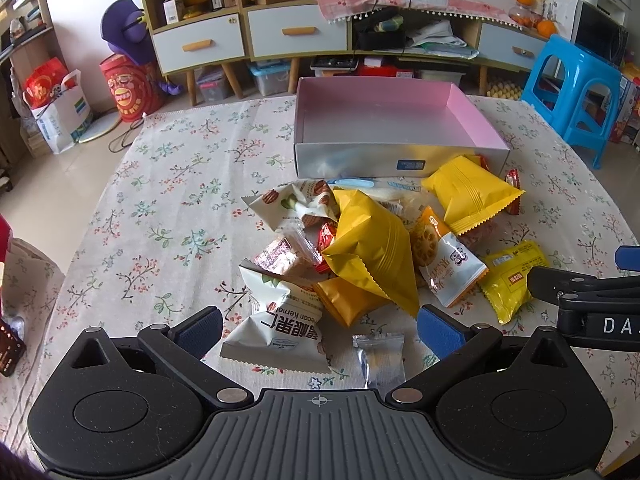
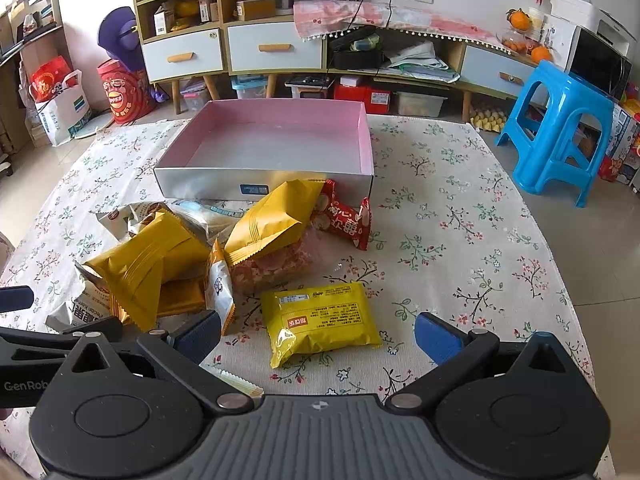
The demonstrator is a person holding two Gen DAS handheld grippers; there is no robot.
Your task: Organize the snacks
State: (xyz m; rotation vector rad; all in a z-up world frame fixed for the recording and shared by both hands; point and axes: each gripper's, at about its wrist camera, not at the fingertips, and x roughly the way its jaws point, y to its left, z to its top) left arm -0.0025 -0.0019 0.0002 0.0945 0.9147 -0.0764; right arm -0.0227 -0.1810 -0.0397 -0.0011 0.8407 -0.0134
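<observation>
Holding both tongs spread and empty, the left gripper (image 1: 320,328) and right gripper (image 2: 318,334), we hovered before the snack pile (image 1: 372,240), heaped just beside the empty pink box (image 1: 472,116) for short transfers.

- right claw (image 1: 600,280) cut off by frame edge
- pale packet (image 2: 224,210) mostly buried under yellow bags (image 2: 272,220)
- box label (image 1: 411,165) text too small to read

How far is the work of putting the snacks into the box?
Nothing looks done: the pink box shows no snacks inside. Nothing is in hand; the left gripper and right gripper are both open, above the white nut packet and the yellow packet. The whole pile, including the gold bags, remains on the tablecloth.
</observation>
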